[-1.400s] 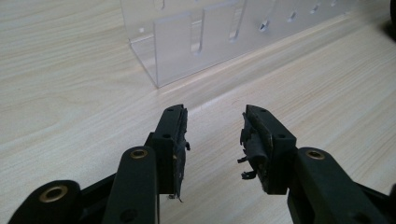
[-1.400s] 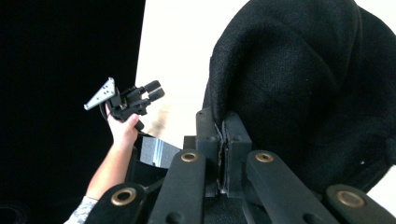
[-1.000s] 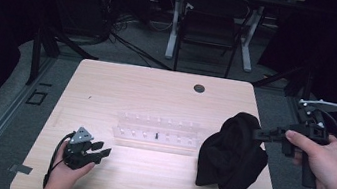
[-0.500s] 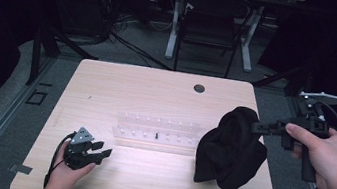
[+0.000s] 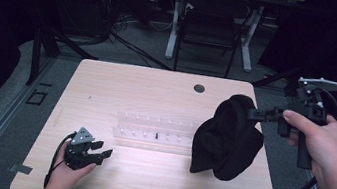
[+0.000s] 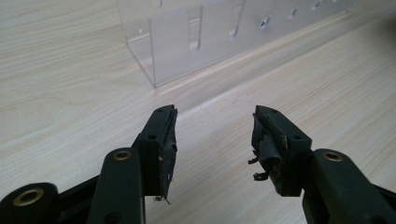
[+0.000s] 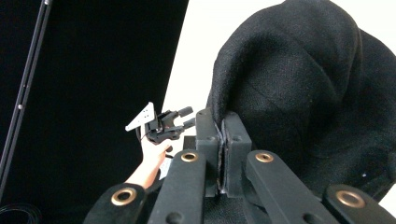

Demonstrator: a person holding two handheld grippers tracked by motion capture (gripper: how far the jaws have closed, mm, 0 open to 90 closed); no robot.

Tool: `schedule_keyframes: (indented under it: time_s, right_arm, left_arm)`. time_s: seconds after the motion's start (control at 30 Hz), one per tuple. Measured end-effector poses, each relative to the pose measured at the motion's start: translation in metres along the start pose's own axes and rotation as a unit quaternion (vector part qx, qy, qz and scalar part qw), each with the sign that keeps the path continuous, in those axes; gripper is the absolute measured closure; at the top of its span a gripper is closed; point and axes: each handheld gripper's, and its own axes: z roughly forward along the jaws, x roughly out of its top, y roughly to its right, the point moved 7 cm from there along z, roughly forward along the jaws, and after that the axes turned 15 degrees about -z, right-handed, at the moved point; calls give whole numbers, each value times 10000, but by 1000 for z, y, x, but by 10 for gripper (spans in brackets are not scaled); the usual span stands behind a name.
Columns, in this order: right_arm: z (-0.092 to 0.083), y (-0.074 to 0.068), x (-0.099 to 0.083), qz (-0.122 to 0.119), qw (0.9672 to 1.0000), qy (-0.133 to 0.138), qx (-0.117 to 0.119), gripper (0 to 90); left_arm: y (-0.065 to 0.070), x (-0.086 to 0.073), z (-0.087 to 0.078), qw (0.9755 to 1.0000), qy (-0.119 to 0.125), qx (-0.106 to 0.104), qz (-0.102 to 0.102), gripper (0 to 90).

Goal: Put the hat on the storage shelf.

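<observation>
A black knitted cloth (image 5: 228, 139) hangs at the right of the wooden table (image 5: 122, 87), its lower part near the tabletop. My right gripper (image 5: 256, 113) is shut on the cloth's upper edge, and in the right gripper view the jaws (image 7: 223, 128) pinch a fold of the cloth (image 7: 303, 84). My left gripper (image 5: 101, 152) rests low at the front left, open. Its jaws (image 6: 215, 128) have just been opening with nothing between them. A clear plastic rack (image 6: 187, 42) lies just ahead of it, mid-table (image 5: 156, 128).
A small dark piece (image 5: 157, 135) sits inside the rack. A round cable hole (image 5: 199, 88) is at the table's far edge. Desk legs (image 5: 174, 24) and cables stand on the floor beyond. The other hand's gripper (image 7: 163, 123) appears far off in the right gripper view.
My right gripper has risen and drawn the black cloth up with it, so the cloth hangs taller. The left hand has stayed in place.
</observation>
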Motion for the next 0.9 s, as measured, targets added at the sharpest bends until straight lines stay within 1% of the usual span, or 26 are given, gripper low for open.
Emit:
schedule_keyframes:
  time_s: [0.13, 0.4, 0.43, 0.53, 0.6, 0.77, 0.9]
  right_arm:
    - [6, -4, 7, -24, 10000, 17, -6, 883]
    - [17, -11, 22, -75, 10000, 23, 17, 883]
    - [19, -12, 23, -87, 10000, -11, 16, 883]
    - [24, -14, 29, -82, 10000, 46, 8, 883]
    - [26, -15, 32, -106, 9999, 19, 27, 883]
    - [35, -19, 42, -123, 9998, 105, 102, 883]
    - [43, -22, 50, -193, 9997, 108, 132, 883]
  left_arm:
    - [0, 0, 0, 10000, -53, 4, 0, 494]
    - [0, 0, 1, 10000, -9, -38, -34, 495]
    - [0, 0, 1, 10000, -8, -43, -35, 495]
    - [0, 0, 1, 10000, -17, -57, -44, 494]
    - [0, 0, 2, 10000, -24, -57, -31, 495]
    - [0, 0, 1, 10000, -25, -60, -25, 495]
    - [0, 0, 1, 10000, -56, -54, -20, 496]
